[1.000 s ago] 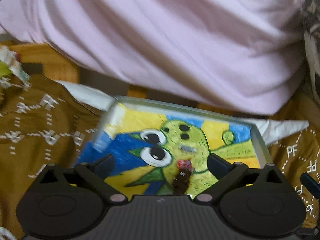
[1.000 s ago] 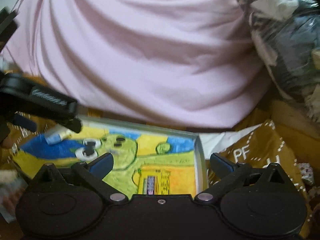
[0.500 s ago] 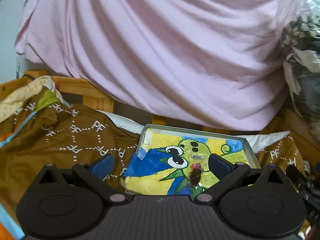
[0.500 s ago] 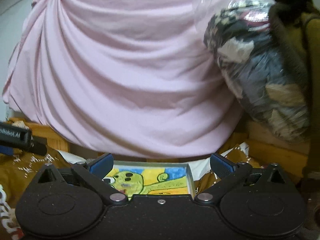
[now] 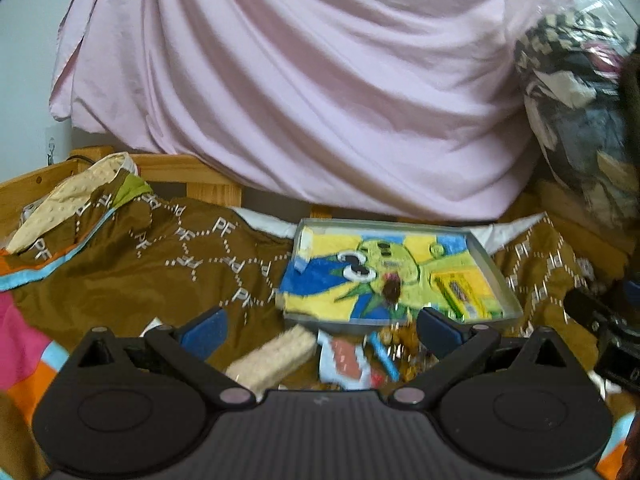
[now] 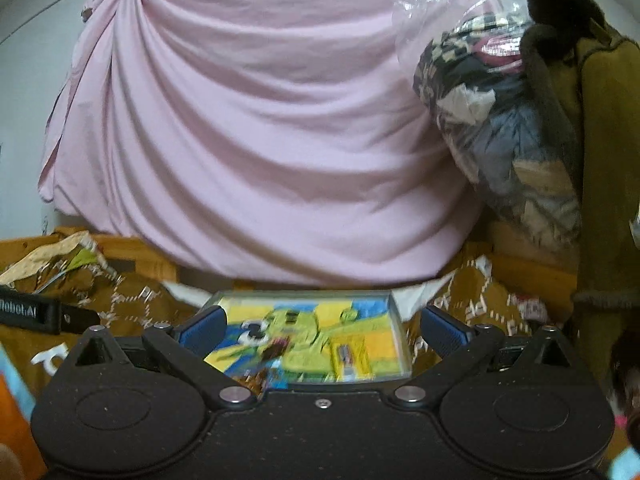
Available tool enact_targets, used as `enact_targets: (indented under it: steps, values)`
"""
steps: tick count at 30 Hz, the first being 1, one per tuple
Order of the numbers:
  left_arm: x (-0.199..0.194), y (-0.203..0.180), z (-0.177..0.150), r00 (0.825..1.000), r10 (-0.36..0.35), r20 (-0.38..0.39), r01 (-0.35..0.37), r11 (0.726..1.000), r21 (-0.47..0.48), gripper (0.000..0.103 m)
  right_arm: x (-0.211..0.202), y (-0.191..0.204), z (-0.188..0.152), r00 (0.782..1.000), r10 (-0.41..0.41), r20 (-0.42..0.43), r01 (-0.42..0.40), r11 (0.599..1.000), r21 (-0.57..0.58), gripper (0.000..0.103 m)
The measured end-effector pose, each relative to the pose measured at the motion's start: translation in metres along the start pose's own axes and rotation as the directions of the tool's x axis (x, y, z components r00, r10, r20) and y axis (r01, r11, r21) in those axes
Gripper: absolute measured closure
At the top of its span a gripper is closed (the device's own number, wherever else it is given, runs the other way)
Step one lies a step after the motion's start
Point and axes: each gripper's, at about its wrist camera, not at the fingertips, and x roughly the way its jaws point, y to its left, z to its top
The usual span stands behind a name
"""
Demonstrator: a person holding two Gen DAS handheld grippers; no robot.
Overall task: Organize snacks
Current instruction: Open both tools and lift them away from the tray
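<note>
A shallow tray (image 5: 502,278) with a yellow, blue and green cartoon picture lies on the brown bedspread; it also shows in the right wrist view (image 6: 396,320). Inside it sit a small dark snack (image 5: 392,286) and a yellow packet (image 5: 460,294). In front of the tray lie a beige wafer bar (image 5: 272,354), a light blue and red packet (image 5: 344,364) and gold-wrapped sweets (image 5: 404,344). My left gripper (image 5: 320,328) hangs open above these loose snacks, holding nothing. My right gripper (image 6: 322,328) is open too, empty, with the tray beyond it.
A pink sheet (image 5: 304,80) hangs behind the bed. A clear bag of clothes (image 6: 500,120) and a brown coat (image 6: 600,160) fill the right side. The wooden bed frame (image 5: 48,176) runs along the back left. The other gripper's body (image 6: 36,312) shows at left.
Both grippers have pulled back and up from the tray, so it looks smaller and farther. Loose snacks in front of the tray have come into the left wrist view.
</note>
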Motion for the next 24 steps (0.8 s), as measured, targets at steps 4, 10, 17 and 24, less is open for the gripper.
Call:
enact_targets:
  steps: [4,10,17,24]
  values:
    - [-0.010,0.005,-0.022,0.999,-0.007,-0.041,0.008,1.000,0.028,0.001,-0.012,0.009,-0.009,0.998,-0.006,-0.061,0.006,1.000,0.010,0.001]
    - [-0.017,0.016,-0.048,0.994,-0.015,-0.106,0.021,0.998,0.055,0.001,-0.016,0.021,-0.024,0.982,-0.005,-0.188,0.010,1.000,0.025,0.001]
    - [-0.018,0.021,-0.065,0.983,-0.044,-0.179,0.061,0.994,0.089,0.001,-0.004,0.031,-0.040,0.947,0.028,-0.320,-0.025,1.000,0.013,0.001]
    - [-0.018,0.020,-0.075,0.978,-0.044,-0.205,0.066,0.993,0.102,0.001,0.004,0.029,-0.046,0.924,0.030,-0.380,-0.025,0.999,0.020,0.001]
